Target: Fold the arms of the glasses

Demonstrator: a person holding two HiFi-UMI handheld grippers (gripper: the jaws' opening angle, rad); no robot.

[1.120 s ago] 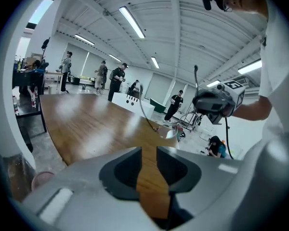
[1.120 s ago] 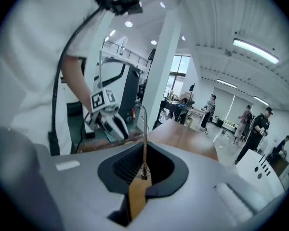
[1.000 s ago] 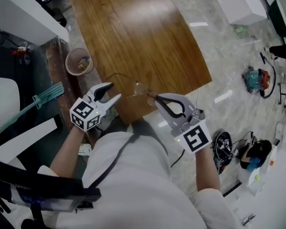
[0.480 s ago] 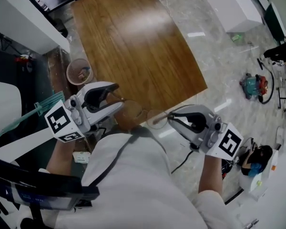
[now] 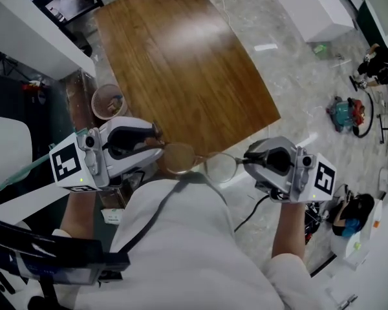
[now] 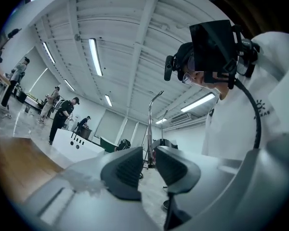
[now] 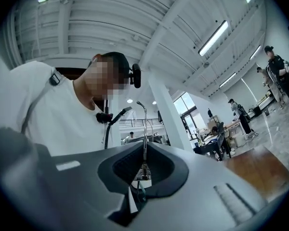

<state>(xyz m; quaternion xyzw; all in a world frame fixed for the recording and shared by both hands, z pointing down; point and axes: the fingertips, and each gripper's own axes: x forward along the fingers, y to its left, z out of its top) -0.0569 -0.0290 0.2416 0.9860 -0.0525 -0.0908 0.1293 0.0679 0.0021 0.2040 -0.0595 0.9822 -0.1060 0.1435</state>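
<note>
The thin wire-framed glasses (image 5: 180, 158) hang in the air in front of my chest, lenses side by side between the two grippers. My right gripper (image 5: 247, 162) is shut on the right arm of the glasses (image 7: 144, 129), a thin wire pinched between its dark pads (image 7: 160, 170). My left gripper (image 5: 156, 141) is at the glasses' other end. Its jaws are closing, with a gap still showing between the pads (image 6: 126, 170). The left arm of the glasses (image 6: 150, 124) stands in that gap, not pressed.
The brown wooden table (image 5: 181, 63) lies beyond and below the glasses. A round waste basket (image 5: 108, 100) stands at its left side, next to a white counter (image 5: 26, 37). A white cabinet (image 5: 317, 5) and clutter (image 5: 346, 115) sit on the marble floor at the right.
Both grippers have risen from the table's near edge up to my chest, carrying the glasses, and tipped from downward to about level. The left jaws have narrowed.
</note>
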